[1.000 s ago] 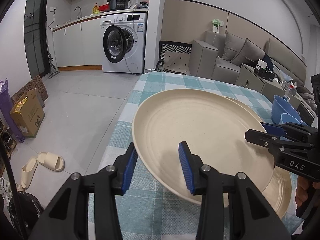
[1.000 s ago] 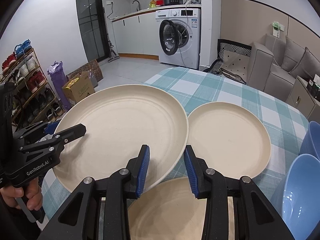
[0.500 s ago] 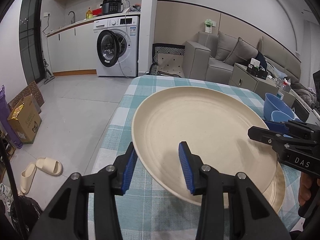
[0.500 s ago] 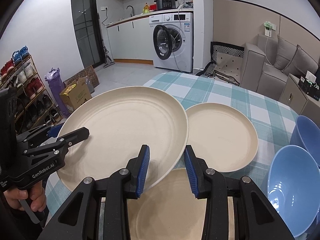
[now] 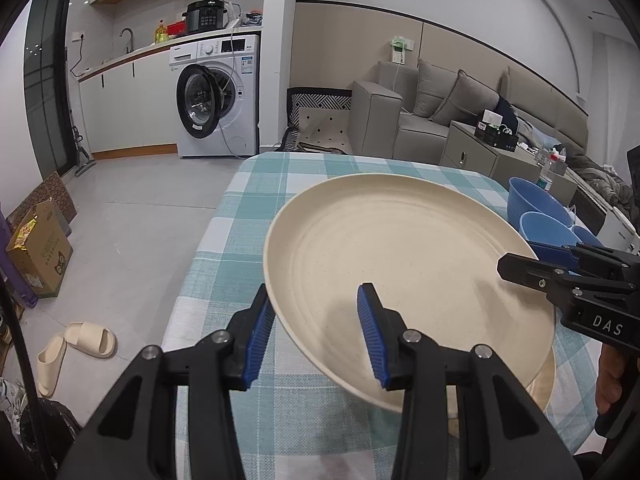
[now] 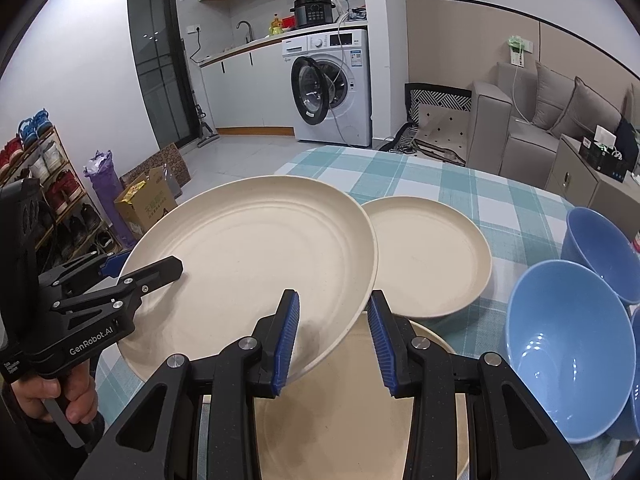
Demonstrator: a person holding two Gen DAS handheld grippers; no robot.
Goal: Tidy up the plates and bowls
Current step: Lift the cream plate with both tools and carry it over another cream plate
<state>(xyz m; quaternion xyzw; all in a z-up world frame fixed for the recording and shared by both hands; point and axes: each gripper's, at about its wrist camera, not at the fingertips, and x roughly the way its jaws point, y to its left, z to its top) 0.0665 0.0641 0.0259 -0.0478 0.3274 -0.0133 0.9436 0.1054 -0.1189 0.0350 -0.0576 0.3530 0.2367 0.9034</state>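
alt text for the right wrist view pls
A large cream plate is held tilted above the checked tablecloth, gripped at its rim by the right gripper and left gripper. Beneath lie two more cream plates, with blue bowls at right.

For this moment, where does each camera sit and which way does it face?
Left wrist: on the left gripper, facing across the large plate toward kitchen and sofa; the right gripper and fingers show at right.
Right wrist: on the right gripper, facing the same way; the left gripper and a hand show at left.
Shared: large plate, blue bowls, washing machine.
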